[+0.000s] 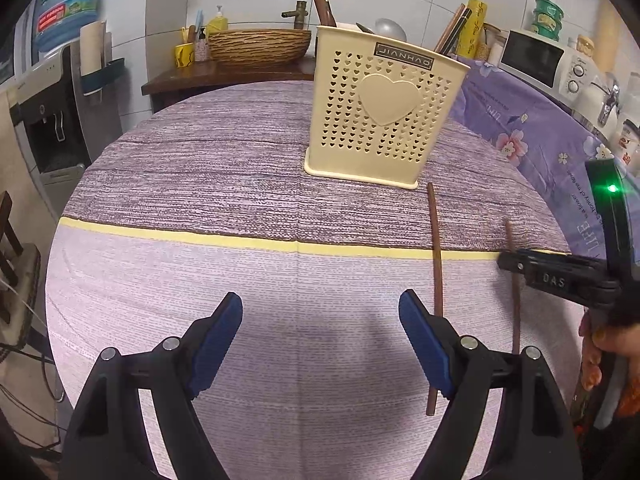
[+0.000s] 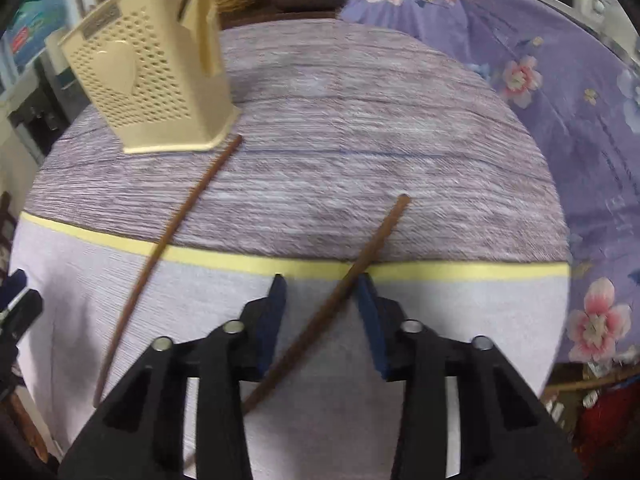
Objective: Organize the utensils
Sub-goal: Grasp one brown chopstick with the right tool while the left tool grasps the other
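Note:
A cream perforated utensil holder (image 1: 380,120) (image 2: 152,72) stands on the round table's striped cloth (image 1: 200,184), with chopsticks and a spoon in it. Two brown chopsticks lie loose on the cloth. One chopstick (image 1: 436,260) (image 2: 168,240) runs from the holder's base toward me, passing just outside my left gripper's right finger. My left gripper (image 1: 320,312) stands open over bare cloth. The other chopstick (image 2: 380,232) (image 1: 516,320) lies slanted between the jaws of my right gripper (image 2: 320,284) (image 1: 520,266). The right pad is at its side, the left pad is well apart from it.
A purple floral cloth (image 1: 540,132) (image 2: 560,100) covers the counter to the right of the table. Behind are a woven basket (image 1: 260,46), a microwave (image 1: 536,60) and a water dispenser (image 1: 52,112). A hand (image 1: 612,344) holds the right gripper.

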Action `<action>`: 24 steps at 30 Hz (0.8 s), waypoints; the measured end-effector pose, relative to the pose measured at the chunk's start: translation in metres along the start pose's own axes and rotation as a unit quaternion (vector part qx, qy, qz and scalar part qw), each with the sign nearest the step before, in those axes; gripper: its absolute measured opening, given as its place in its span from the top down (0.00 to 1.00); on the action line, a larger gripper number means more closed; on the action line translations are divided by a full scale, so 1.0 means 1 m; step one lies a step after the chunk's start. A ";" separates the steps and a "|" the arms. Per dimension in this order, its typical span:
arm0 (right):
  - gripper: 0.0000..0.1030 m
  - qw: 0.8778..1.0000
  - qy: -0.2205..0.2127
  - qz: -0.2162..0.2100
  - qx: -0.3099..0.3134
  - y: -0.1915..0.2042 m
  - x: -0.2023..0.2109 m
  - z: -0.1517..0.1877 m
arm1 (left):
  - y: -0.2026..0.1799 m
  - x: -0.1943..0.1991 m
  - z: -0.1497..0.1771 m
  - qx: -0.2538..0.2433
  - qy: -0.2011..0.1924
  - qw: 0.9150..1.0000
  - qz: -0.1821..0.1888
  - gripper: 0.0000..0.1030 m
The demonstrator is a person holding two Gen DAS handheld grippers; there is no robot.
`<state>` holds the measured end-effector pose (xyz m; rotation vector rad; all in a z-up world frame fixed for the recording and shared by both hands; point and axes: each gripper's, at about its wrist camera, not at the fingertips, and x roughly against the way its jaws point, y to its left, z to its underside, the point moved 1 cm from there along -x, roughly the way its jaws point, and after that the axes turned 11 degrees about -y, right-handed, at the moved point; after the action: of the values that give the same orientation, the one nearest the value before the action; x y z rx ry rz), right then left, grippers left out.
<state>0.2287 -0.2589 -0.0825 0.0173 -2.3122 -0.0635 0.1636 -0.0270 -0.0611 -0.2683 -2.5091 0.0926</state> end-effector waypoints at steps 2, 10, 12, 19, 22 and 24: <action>0.78 0.999 0.000 0.003 0.032 0.011 -0.003 -0.001 | 0.000 -0.001 0.001 0.001 0.005 1.000 0.002 0.23; 0.82 0.999 0.011 -0.007 0.036 0.007 0.006 0.006 | -0.021 -0.014 0.000 -0.018 0.032 0.999 0.037 0.26; 0.82 1.000 0.013 -0.013 0.024 -0.002 0.007 0.006 | -0.030 -0.020 0.000 -0.022 0.043 0.997 0.053 0.28; 0.81 0.999 0.016 -0.022 -0.032 -0.011 0.007 0.006 | -0.063 -0.035 0.015 -0.069 0.079 0.992 0.067 0.42; 0.81 1.000 0.010 0.001 -0.021 -0.003 0.004 0.004 | -0.071 -0.035 0.016 -0.081 0.079 0.992 0.061 0.54; 0.81 1.000 0.005 0.005 -0.017 0.003 0.002 0.002 | -0.079 -0.036 0.018 -0.109 0.073 0.991 0.039 0.64</action>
<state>0.2261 -0.2561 -0.0826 -0.0120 -2.3016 -0.0968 0.1679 -0.1117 -0.0864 -0.4453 -2.3641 -0.1656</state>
